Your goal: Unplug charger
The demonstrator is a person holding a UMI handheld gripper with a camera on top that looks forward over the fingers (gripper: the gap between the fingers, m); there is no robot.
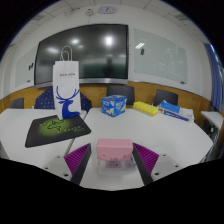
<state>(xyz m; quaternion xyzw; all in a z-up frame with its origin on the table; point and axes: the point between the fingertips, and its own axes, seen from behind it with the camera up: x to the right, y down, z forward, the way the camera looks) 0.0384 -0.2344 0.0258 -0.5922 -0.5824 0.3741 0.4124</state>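
A pink blocky charger [112,150] sits on the white table [150,135], right between my fingers. Beneath its near side is a pale whitish part [111,165]; I cannot tell whether that is a socket or a plug. My gripper [112,166] is open. The purple pads of the left finger [78,160] and right finger [147,160] flank the charger with a small gap on each side. No cable is visible.
Beyond the fingers, a black mat with a green design [52,130] lies on the left. A white paper bag with a blue deer [66,92] stands behind it. A blue box [115,104], a dark yellow-edged object [146,108] and a blue-white box [172,110] stand farther back. Chairs line the far side.
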